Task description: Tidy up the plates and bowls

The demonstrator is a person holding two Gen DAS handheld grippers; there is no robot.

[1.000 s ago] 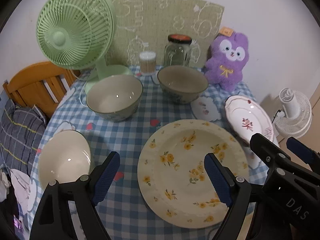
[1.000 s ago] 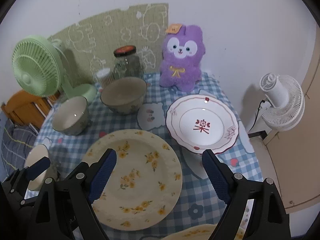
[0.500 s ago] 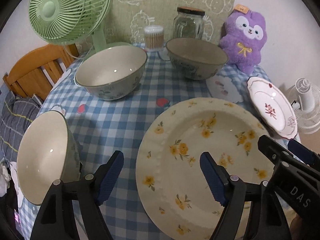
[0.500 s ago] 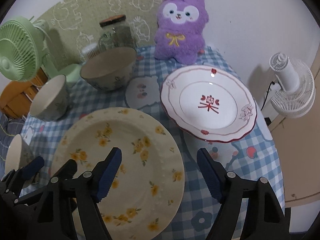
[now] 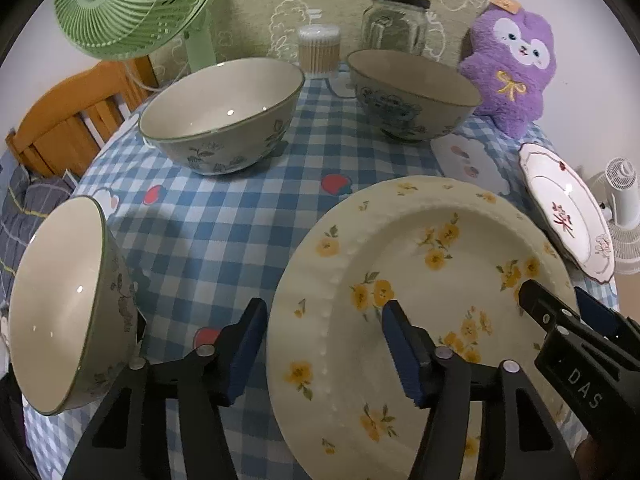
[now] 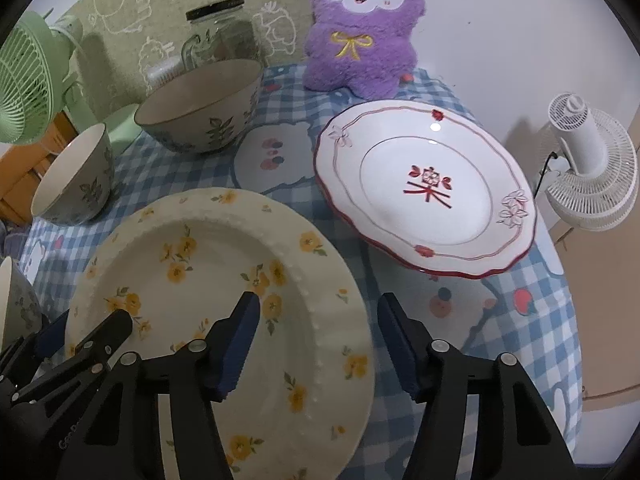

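Note:
A cream plate with yellow flowers (image 5: 420, 280) (image 6: 208, 280) lies at the near middle of the checked table. My left gripper (image 5: 324, 344) is open and straddles its left rim. My right gripper (image 6: 316, 340) is open and straddles its right rim. A white plate with a red rim (image 6: 424, 188) (image 5: 568, 208) lies to the right. Two floral bowls (image 5: 220, 116) (image 5: 412, 92) stand further back, and a third bowl (image 5: 64, 304) sits at the near left edge.
At the back stand a green fan (image 5: 132, 4), a glass jar (image 5: 394, 20), a cotton-swab tub (image 5: 320, 50) and a purple plush (image 5: 516, 64). A white fan (image 6: 592, 164) stands off the table's right. A wooden chair (image 5: 76, 116) is at the left.
Both grippers have moved forward and down to the yellow-flower plate. Their jaws now straddle its left and right rims and stand narrower than before.

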